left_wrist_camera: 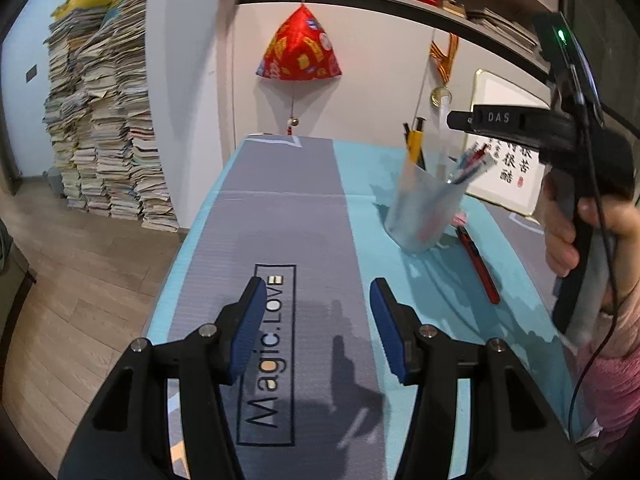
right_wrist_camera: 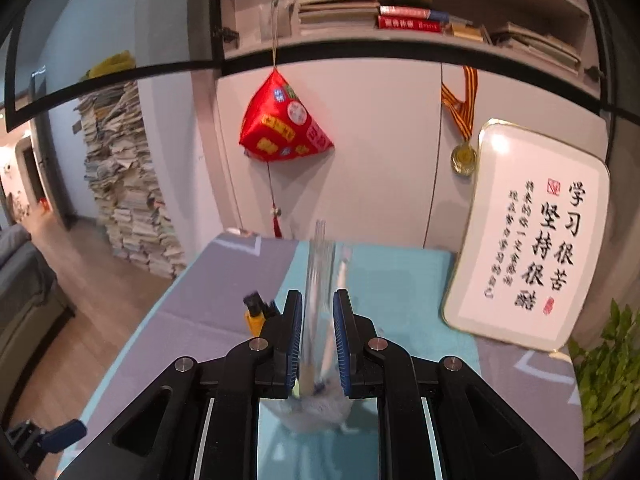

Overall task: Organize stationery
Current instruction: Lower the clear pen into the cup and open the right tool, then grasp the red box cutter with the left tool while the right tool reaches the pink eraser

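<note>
A frosted translucent pen cup (left_wrist_camera: 424,204) stands on the table mat, holding several pens and a yellow utility knife (left_wrist_camera: 414,140). A red pen-like tool (left_wrist_camera: 478,266) lies on the teal mat beside the cup. My left gripper (left_wrist_camera: 316,328) is open and empty, low over the grey mat strip. My right gripper (right_wrist_camera: 318,344) hovers above the cup (right_wrist_camera: 316,408), its jaws narrowly apart around a clear ruler-like strip (right_wrist_camera: 318,280) that stands up between them; contact is unclear. The right gripper also shows from the side in the left wrist view (left_wrist_camera: 456,120).
A framed calligraphy board (right_wrist_camera: 532,240) leans on the wall at the back right. A red hanging ornament (right_wrist_camera: 284,124) and a medal (right_wrist_camera: 463,158) hang on the wall. A green plant (right_wrist_camera: 608,380) stands at right. Tall paper stacks (left_wrist_camera: 104,120) stand on the floor at left.
</note>
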`<move>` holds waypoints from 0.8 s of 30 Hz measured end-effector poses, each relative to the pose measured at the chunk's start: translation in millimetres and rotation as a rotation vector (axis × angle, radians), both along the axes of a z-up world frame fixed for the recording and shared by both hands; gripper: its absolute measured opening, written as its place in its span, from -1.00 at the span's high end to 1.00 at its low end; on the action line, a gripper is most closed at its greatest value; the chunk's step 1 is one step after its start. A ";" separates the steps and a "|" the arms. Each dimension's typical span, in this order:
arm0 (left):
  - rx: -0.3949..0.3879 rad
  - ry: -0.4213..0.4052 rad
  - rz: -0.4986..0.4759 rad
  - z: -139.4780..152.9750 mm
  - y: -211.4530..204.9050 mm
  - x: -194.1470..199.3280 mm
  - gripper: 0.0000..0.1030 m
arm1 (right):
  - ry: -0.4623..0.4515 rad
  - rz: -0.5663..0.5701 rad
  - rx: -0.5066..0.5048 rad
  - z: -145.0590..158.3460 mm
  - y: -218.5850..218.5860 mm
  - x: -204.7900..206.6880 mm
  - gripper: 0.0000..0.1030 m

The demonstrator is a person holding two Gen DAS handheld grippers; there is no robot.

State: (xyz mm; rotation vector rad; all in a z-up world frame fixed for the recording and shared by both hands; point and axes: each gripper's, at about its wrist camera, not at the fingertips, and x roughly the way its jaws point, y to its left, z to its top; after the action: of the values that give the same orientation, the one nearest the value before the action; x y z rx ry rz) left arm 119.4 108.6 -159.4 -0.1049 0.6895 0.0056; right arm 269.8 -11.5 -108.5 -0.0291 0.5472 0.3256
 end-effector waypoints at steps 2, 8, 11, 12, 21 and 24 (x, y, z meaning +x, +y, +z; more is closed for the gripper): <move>0.003 0.007 -0.008 -1.5 -3.3 0.2 -0.01 | 0.018 0.012 0.003 1.4 -6.4 -4.4 0.70; -0.005 0.041 -0.028 -7.4 -11.5 5.9 -0.01 | 0.057 0.073 -0.003 -0.6 -35.7 -33.7 0.18; -0.008 0.056 -0.039 -9.9 -17.9 10.3 -0.01 | 0.107 0.063 -0.054 -15.3 -52.2 -43.6 0.17; -0.012 0.061 -0.044 -10.4 -20.2 11.9 -0.01 | 0.137 0.054 -0.078 -22.8 -57.4 -44.1 0.17; 0.007 0.095 -0.156 -13.6 -71.3 24.4 -0.03 | 0.326 -0.118 -0.023 -76.0 -130.5 -40.1 0.17; 0.006 0.110 -0.209 -15.9 -100.2 35.1 -0.09 | 0.349 -0.177 0.010 -83.9 -155.3 -43.9 0.17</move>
State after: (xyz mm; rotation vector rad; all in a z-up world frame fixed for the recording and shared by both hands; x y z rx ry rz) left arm 154.5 8.4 -175.4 -0.0264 0.8080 -0.1886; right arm 225.9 -166.8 -192.4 0.0875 0.8882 0.1601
